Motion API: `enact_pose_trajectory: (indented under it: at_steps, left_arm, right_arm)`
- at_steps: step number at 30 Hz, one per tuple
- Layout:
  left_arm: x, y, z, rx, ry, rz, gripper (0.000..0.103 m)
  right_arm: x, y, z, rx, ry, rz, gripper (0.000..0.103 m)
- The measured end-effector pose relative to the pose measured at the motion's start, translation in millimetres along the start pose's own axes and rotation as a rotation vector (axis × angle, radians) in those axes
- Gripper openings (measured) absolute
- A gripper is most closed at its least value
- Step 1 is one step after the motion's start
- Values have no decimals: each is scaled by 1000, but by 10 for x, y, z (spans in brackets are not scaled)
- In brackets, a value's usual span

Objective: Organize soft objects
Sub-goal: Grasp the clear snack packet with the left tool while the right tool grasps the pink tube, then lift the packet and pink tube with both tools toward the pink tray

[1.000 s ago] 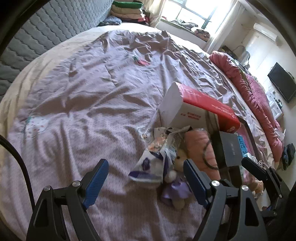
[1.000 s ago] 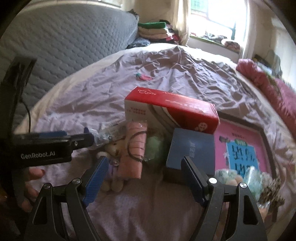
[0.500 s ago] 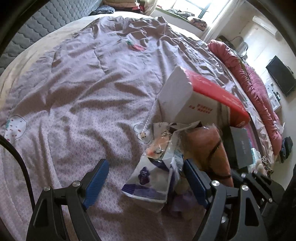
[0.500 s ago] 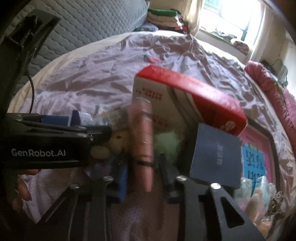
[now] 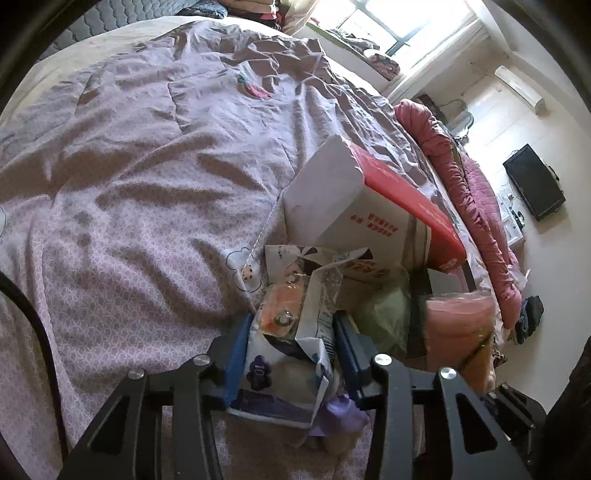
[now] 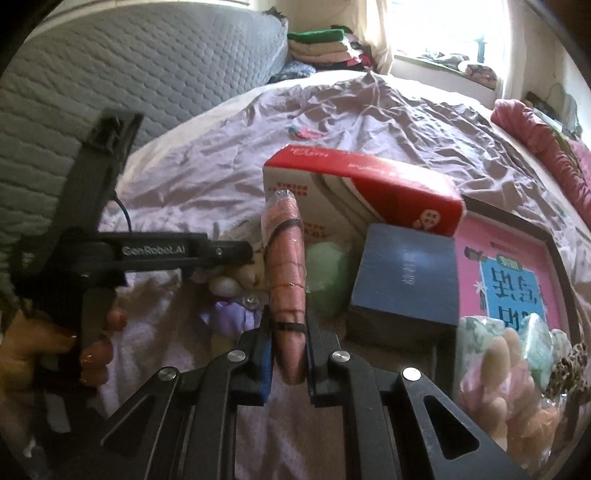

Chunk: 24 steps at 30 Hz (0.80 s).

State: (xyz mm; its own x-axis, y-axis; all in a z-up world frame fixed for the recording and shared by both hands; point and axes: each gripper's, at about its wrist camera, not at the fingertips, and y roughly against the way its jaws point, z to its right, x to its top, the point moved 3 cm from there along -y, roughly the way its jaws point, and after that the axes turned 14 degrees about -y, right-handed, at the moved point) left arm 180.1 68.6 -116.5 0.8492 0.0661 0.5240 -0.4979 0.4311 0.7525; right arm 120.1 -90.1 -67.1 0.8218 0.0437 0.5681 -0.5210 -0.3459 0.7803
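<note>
The sheet (image 5: 147,206) is lilac with a fine white lattice print. The box (image 6: 362,192) is red and white; the roll (image 6: 286,273) is pink with dark bands

Crinkled glossy plastic packet (image 5: 291,343), matt cloth bedsheet (image 5: 140,177)

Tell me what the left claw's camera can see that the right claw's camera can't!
Only the left view shows the black TV on the wall and the crinkly plastic packet that the left claw is closing on. Only the right view shows the pink picture book, the grey quilted headboard and the hand holding the other claw. Both show the red and white box, the pink wrapped roll gripped by the right claw, the purple bedspread and the bright window.
</note>
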Motion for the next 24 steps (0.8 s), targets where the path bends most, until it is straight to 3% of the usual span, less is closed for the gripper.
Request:
enact_pose_trajectory:
  at_steps: [10, 15, 24]
  left_arm:
    - [-83, 527, 170, 76, -13, 87, 42]
    - [-83, 760, 589, 105, -140, 121, 42]
    - [-23, 800, 1365, 60, -254, 135, 42]
  right_arm:
    - [62, 486, 194, 80, -95, 68, 14]
    - [99, 678, 337, 105, -133, 109, 14]
    - [123, 972, 864, 67, -220, 151, 14]
